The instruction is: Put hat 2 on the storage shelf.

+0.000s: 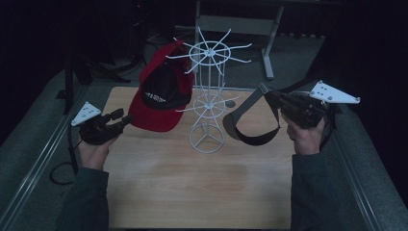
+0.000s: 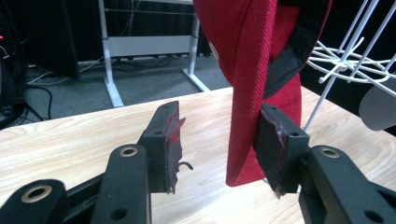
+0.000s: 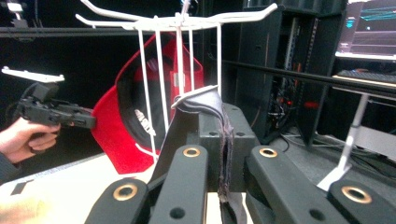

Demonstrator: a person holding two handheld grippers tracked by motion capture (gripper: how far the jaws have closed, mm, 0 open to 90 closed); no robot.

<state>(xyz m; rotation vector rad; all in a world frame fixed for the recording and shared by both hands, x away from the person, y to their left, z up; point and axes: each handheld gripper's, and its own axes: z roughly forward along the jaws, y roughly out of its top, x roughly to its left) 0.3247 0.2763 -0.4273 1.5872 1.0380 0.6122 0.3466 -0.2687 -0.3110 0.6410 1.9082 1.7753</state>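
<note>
A white wire rack [image 1: 208, 96] stands mid-table. A red cap [image 1: 159, 96] hangs from its left hooks, brim down. My left gripper [image 1: 126, 119] is open at the brim's lower left edge. In the left gripper view the red brim [image 2: 252, 70] hangs between the jaws of this gripper [image 2: 219, 149], close against the right pad [image 2: 271, 144]. My right gripper [image 1: 269, 96] is shut on the strap of a grey and black visor [image 1: 240, 122], which hangs to the right of the rack. In the right gripper view the grey strap [image 3: 203, 100] is pinched in that gripper [image 3: 224, 126].
The wooden table [image 1: 192, 192] has bare surface in front of the rack. A white desk frame [image 1: 269, 48] stands on the grey floor behind. Dark curtains surround the area. A monitor [image 3: 369, 23] glows at the upper right of the right gripper view.
</note>
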